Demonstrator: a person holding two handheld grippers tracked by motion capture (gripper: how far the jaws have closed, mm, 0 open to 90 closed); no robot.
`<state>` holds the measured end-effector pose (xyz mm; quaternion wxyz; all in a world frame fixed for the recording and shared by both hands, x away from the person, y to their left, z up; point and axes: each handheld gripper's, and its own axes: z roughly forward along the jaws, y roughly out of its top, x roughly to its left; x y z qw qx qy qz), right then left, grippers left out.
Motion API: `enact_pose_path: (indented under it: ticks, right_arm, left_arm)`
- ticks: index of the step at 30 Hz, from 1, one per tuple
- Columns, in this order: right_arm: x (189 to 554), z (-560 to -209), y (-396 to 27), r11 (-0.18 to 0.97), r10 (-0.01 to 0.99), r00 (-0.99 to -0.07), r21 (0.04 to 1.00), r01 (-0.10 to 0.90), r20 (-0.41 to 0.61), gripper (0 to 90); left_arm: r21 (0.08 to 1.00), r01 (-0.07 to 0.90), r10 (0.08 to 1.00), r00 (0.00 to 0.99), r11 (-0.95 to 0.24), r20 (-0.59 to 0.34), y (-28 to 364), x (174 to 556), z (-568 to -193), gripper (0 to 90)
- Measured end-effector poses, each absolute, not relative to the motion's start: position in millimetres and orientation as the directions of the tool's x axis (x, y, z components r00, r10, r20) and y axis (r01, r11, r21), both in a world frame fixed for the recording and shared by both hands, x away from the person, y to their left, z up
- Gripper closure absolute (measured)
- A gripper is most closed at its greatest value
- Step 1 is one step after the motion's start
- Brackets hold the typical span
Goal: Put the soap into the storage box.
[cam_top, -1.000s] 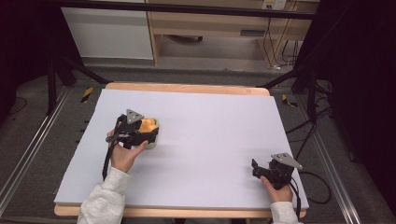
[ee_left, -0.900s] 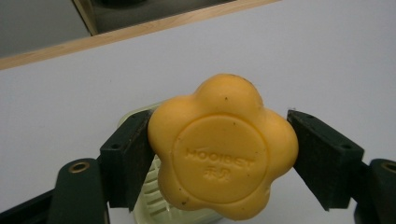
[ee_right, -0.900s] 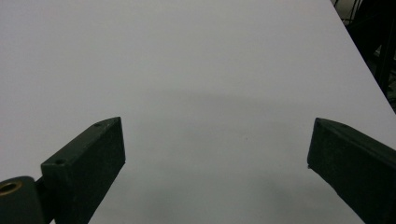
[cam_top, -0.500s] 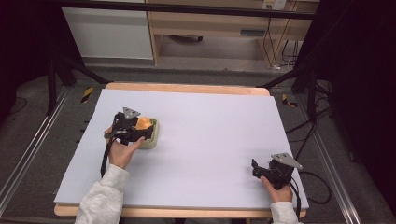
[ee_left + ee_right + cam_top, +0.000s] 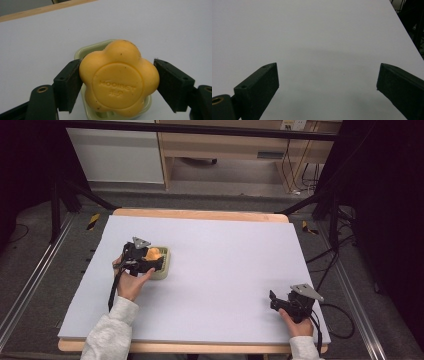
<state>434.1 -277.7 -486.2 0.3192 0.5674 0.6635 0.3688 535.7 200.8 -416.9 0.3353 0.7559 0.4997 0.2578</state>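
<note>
- My left gripper (image 5: 119,82) has its two black jaws pressed against opposite sides of the orange soap (image 5: 119,78), a flower-shaped bar with a round stamped face turned toward my camera.
- The soap sits between my jaws directly over the pale green soap dish (image 5: 93,48); its lower edge hides the dish floor, so I cannot tell whether the bar touches the dish or hangs just above it.
- From the high view, my left gripper (image 5: 150,261) is on the left half of the table (image 5: 225,260), with the soap (image 5: 154,254) and the soap dish (image 5: 165,265) at its tip, well in from the edges of the white surface.
- My left hand (image 5: 131,282) wraps the gripper's handle from the near side.
- My right gripper (image 5: 328,82) has its jaws spread wide, gripping nothing; bare white tabletop lies between them.
- From above, my right gripper (image 5: 274,300) is near the table's near right corner, well apart from the soap, held low by my right hand (image 5: 295,325).
</note>
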Motion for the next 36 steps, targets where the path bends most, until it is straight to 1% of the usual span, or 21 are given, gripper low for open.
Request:
enact_pose_path:
  ticks: [26,36]
  right_arm:
    - [433.9,-486.2,-277.7,0.085,0.988,-0.153,0.852,0.517,-0.006,4.6]
    - [433.8,-486.2,-277.6,0.086,0.988,-0.154,0.852,0.516,-0.006,4.6]
  left_arm:
    - [0.723,0.625,0.927,0.371,-0.296,0.059,199.4,540.8,-436.1,25.3]
    - [0.725,0.627,0.930,0.364,-0.285,0.050,199.2,542.3,-438.9,25.3]
